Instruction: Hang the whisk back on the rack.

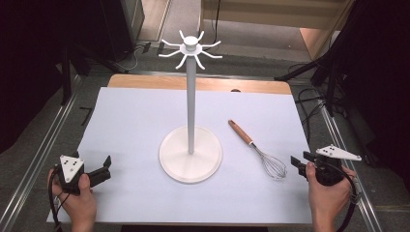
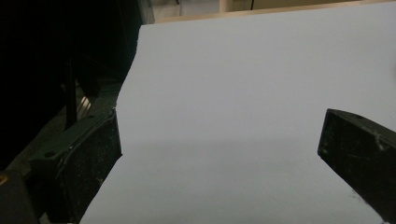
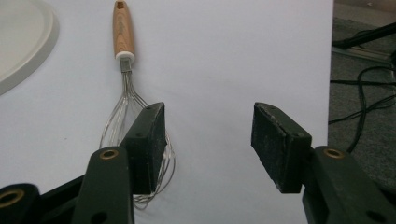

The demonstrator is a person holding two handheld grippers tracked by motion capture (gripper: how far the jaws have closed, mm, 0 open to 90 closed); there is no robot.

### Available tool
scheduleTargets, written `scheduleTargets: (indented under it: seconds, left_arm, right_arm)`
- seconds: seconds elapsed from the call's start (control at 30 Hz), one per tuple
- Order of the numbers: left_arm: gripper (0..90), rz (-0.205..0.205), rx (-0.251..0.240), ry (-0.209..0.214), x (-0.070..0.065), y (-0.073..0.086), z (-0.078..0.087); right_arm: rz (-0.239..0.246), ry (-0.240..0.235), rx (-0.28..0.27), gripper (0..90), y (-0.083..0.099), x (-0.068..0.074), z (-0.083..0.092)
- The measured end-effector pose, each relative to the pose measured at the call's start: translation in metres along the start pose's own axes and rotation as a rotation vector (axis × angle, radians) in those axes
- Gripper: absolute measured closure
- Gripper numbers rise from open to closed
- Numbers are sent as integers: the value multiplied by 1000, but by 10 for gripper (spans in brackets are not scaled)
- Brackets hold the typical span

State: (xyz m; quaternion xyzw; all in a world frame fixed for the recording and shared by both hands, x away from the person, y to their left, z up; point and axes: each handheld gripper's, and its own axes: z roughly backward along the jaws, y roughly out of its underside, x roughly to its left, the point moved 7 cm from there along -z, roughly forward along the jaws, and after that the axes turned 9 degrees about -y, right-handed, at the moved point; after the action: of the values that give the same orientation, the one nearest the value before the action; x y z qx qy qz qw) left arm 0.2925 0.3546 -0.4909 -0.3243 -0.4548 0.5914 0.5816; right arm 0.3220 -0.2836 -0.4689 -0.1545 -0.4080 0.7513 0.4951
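Where the white sheet (image 1: 135,130) is spread, a hook stand (image 1: 191,145) is set centrally; a whisk (image 1: 256,147) is laid just beside the right gripper (image 1: 296,165). Left gripper (image 1: 105,166) and right are held agape, empty.

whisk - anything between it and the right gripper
Nothing visible does. The whisk lies flat on the white sheet, wire end toward the right gripper, whose jaws are open, with bare sheet between them. The stand sits off to the whisk's left.

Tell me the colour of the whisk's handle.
The whisk's handle is light brown wood with a white collar, clearest in the right gripper view.
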Motion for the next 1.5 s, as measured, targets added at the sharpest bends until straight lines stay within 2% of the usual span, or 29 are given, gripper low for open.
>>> scheduleTargets:
  seconds: [0.03, 0.1, 0.23, 0.27, 0.33, 0.63, 0.73, 0.93, 1.23, 1.5]
  left_arm:
    - [1, 8, -2, -1, 0, 0, 0]
    - [0, 9, -3, -1, 0, 0, 0]
    - [1, -2, 7, 2, -1, 0, -1]
    - [1, -3, 10, 0, -1, 0, -1]
    - [1, -1, 15, 0, 0, 0, -2]
    - [1, -1, 26, -3, 0, 0, -3]
    - [0, 1, 28, -6, 0, 0, -3]
    - [1, 5, 31, -9, 0, 0, -3]
    - [1, -1, 30, -9, 0, 1, -3]
    - [1, -1, 27, -5, -1, 0, -3]
  right_arm:
    - [15, -7, 23, 464, -4, 2, -3]
    - [21, -7, 32, 463, -5, 3, -4]
    - [23, -17, 59, 462, -11, 5, -8]
    - [22, -28, 82, 462, -13, 6, -11]
    - [23, -29, 88, 462, -14, 6, -12]
    - [35, -74, 190, 468, -29, 12, -27]
    - [34, -75, 207, 468, -31, 14, -31]
    - [63, -91, 288, 464, -35, 19, -43]
    - [72, -106, 350, 464, -41, 22, -55]
    - [97, -157, 426, 498, -55, 33, -71]
